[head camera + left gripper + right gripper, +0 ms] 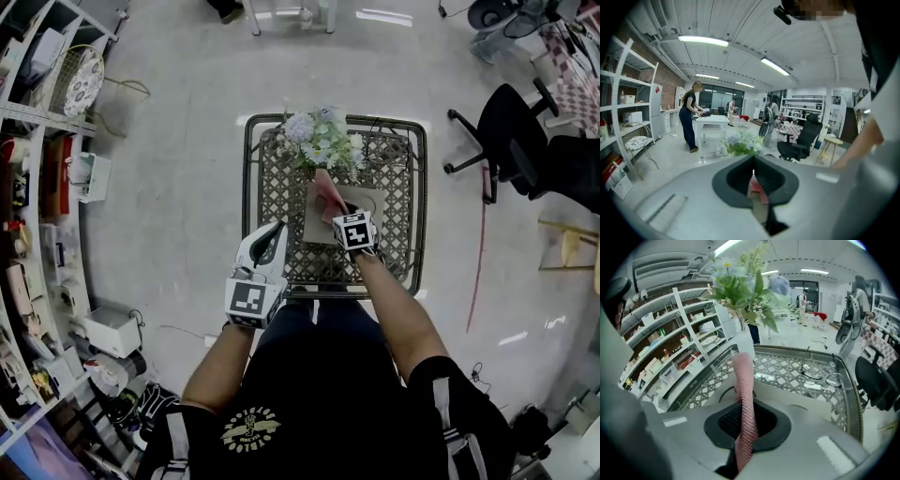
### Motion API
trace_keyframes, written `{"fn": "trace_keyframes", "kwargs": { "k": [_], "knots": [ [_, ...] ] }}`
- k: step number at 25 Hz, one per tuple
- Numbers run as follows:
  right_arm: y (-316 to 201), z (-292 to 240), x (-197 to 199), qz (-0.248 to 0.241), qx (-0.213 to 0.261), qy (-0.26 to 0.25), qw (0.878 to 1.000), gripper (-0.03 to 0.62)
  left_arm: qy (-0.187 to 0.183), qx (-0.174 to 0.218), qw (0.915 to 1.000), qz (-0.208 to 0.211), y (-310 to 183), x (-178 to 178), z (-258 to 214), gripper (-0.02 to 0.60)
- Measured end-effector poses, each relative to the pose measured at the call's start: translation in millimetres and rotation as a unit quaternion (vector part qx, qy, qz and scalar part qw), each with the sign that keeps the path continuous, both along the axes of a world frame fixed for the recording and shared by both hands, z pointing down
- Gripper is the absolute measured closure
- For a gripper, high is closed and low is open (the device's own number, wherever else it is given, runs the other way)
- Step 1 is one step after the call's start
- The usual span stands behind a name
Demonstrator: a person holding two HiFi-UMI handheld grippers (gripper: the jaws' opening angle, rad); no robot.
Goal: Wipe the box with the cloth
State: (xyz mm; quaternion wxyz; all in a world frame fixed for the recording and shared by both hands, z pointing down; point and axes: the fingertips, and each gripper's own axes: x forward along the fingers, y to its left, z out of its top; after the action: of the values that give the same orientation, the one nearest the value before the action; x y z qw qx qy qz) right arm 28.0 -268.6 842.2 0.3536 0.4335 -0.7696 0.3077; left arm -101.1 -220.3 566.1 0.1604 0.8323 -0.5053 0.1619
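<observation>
The person's right forearm reached forward over the lattice-topped counter point(398, 197), carrying the right gripper point(343, 212) above the box point(314, 227), its marker cube facing up. Its fingers pinched a pink, knobbly-weave cloth point(744, 390), which stood up in a narrow strip from between them toward 12 o'clock. The left arm was bent close to the body, with the left gripper point(275, 231) at 8 o'clock of the box, over the counter's near edge and angled toward 1 o'clock. Its fingers were pressed together, with what looked like a small reddish patch at the tips, too blurred to name. The box, flat and pale beige, lay near the counter's centre, a bunch of pale flowers point(323, 141) just beyond it at 12 o'clock.
</observation>
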Motion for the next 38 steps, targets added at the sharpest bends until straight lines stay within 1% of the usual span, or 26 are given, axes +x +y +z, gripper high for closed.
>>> {"fn": "trace_keyframes", "kwargs": {
  "k": [4, 12, 17, 19, 22, 25, 27, 30, 33, 35, 38],
  "knots": [
    [1, 3, 44, 0.036, 0.000, 0.013, 0.999, 0.577, -0.005, -0.001, 1.0000, 0.002, -2, 4, 1, 0.581],
    [11, 4, 98, 0.074, -0.001, 0.050, 0.996, 0.577, 0.010, 0.008, 0.9998, 0.016, -7, 18, -12, 0.581],
    [24, 11, 141, 0.108, -0.018, 0.073, 0.991, 0.577, 0.017, 0.015, 0.9996, 0.017, -8, 24, -17, 0.581],
    [32, 15, 151, 0.121, -0.030, 0.067, 0.990, 0.577, 0.018, 0.015, 0.9996, 0.015, -7, 22, -18, 0.581],
    [36, 13, 153, 0.139, -0.036, 0.035, 0.989, 0.577, 0.014, 0.016, 0.9996, 0.016, -6, 18, -20, 0.581],
    [39, -9, 140, 0.125, -0.024, 0.012, 0.992, 0.577, 0.015, 0.022, 0.9996, 0.014, -6, 14, -25, 0.581],
    [43, -24, 120, 0.111, -0.019, -0.019, 0.993, 0.577, 0.019, 0.029, 0.9993, 0.011, -8, 12, -31, 0.581],
    [52, -40, 76, 0.089, -0.020, -0.065, 0.994, 0.577, 0.018, 0.028, 0.9994, 0.011, -7, 7, -34, 0.581],
    [61, -48, 25, 0.060, -0.025, -0.096, 0.993, 0.577, 0.014, 0.029, 0.9995, 0.009, -5, 0, -35, 0.581],
    [65, -48, -5, 0.041, -0.030, -0.109, 0.993, 0.577, 0.012, 0.032, 0.9994, 0.007, -5, -4, -38, 0.581],
    [70, -37, -38, 0.015, -0.042, -0.108, 0.993, 0.577, 0.013, 0.036, 0.9992, 0.011, -4, -4, -39, 0.581]
  ]
}}
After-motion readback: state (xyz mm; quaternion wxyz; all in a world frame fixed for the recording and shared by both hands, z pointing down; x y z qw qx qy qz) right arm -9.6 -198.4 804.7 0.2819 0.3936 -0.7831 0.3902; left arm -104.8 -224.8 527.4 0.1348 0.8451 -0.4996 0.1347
